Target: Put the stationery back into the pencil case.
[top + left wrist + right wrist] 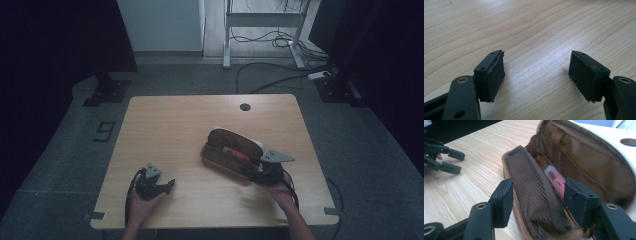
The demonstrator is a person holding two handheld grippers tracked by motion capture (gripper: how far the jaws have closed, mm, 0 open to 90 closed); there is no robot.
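Holding one gripper in each hand, you have both at the near half of the wooden table [165, 120]. Your right gripper [256, 173] sits at the near end of the open brown pouch [227, 155], which lies right of the table's centre, angled from far-left to near-right.

Right gripper view: the jaws stand wide apart and straddle the near end of the pouch [574, 170]. One jaw is outside the pouch wall, over the tabletop. The other is inside the opening, just beside the red-and-white item [555, 178] lying in the main compartment. The mesh inner panel [534, 192] runs between the two jaws. Whether either pad touches the fabric cannot be told. The pouch flap [599, 147] stands raised on the far side, showing its tan lining.

High view: the red-and-white item [235, 152] shows inside the pouch, near its middle.

Your left gripper [167, 186] rests low at the near-left part of the table, well apart from the pouch. Left gripper view: its jaws are wide apart with nothing between them, over bare wood [536, 32].

A round cable hole [244, 106] sits at the table's far edge.
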